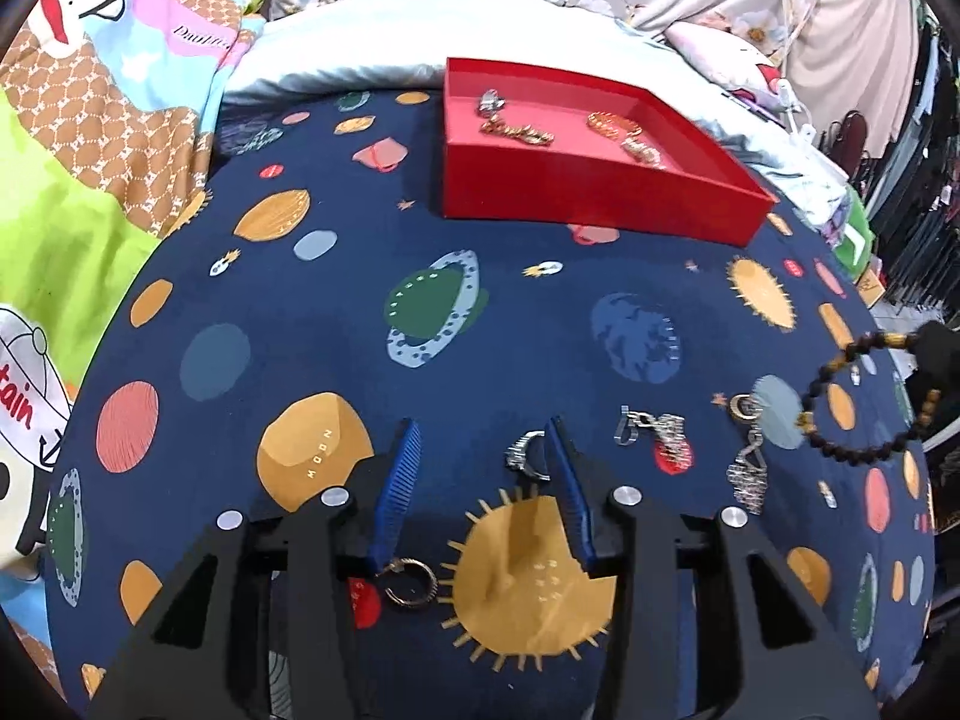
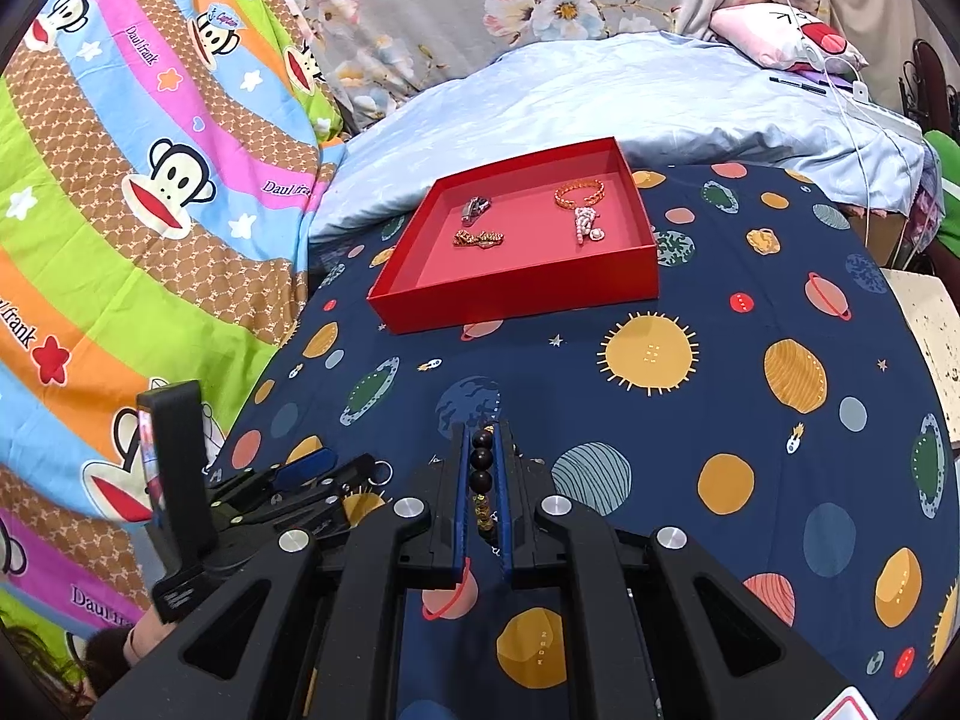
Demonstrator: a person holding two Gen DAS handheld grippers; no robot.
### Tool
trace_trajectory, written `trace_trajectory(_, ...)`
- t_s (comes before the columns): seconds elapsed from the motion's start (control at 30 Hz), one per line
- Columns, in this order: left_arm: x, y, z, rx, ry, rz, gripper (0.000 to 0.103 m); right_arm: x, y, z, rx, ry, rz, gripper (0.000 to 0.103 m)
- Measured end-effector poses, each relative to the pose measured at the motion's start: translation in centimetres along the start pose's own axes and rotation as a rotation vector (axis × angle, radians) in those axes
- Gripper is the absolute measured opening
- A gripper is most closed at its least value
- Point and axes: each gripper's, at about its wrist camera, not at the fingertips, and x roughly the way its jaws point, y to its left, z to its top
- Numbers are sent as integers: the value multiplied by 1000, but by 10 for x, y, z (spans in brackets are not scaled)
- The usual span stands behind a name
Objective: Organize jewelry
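A red tray (image 1: 594, 204) (image 2: 510, 294) lies on the navy planet-print sheet and holds several jewelry pieces, among them a gold chain (image 1: 517, 132) and an orange bracelet (image 2: 577, 192). My left gripper (image 1: 483, 432) is open, low over the sheet, with a silver ring (image 1: 528, 456) by its right finger and a hoop ring (image 1: 411, 583) near its left finger. Silver chain pieces (image 1: 660, 435) (image 1: 747, 474) lie to the right. My right gripper (image 2: 482, 438) is shut on a dark beaded bracelet (image 2: 482, 468), which hangs above the sheet in the left wrist view (image 1: 858, 402).
A colourful monkey-print blanket (image 2: 120, 210) lies to the left. A pale blue quilt (image 2: 600, 102) and a pink pillow (image 2: 780, 36) lie behind the tray. The left gripper with its phone mount (image 2: 180, 480) shows at the lower left of the right wrist view.
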Motion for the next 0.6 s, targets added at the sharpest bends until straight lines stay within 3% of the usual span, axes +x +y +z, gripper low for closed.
trace_trajectory(0.2,6,-15,-3,30,12,-6,42,0,0,0,-5,1,2,7)
trace_trajectory(0.47,3,-6,-2,4,5,-6,40,0,-1,0,5,0,1,7)
trace_trajectory(0.6,8,-2,-4,2,25,-7,24,1,-1,1,5,4,5,7)
